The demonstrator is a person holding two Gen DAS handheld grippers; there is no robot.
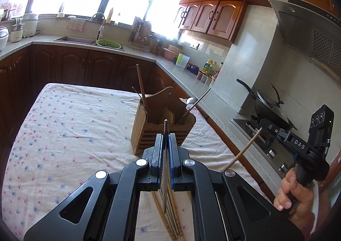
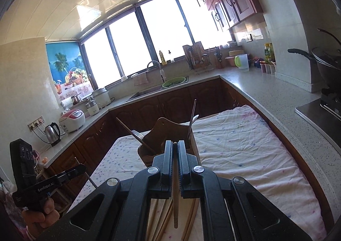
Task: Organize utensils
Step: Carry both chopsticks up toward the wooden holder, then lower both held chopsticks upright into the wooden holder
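Note:
A wooden utensil holder [image 1: 162, 126] stands on the floral tablecloth; it shows in the right wrist view [image 2: 170, 130] too. It holds a chopstick, a fork and a metal spoon. My left gripper [image 1: 165, 136] is shut on a metal chopstick [image 1: 165, 166], just short of the holder. My right gripper [image 2: 175, 145] is shut on a wooden chopstick [image 2: 175, 194], also just before the holder. In the left wrist view the right gripper [image 1: 264, 127] shows at the right with its wooden chopstick [image 1: 243, 151]. Several loose chopsticks [image 1: 170, 217] lie on the cloth below the grippers.
The cloth-covered table [image 1: 64, 134] runs beside a kitchen counter [image 1: 191, 79] with bottles and jars. A wok [image 1: 270, 108] sits on the stove at the right. A sink [image 2: 153, 89] with a green colander lies at the back. A kettle [image 2: 52, 133] and rice cooker stand left.

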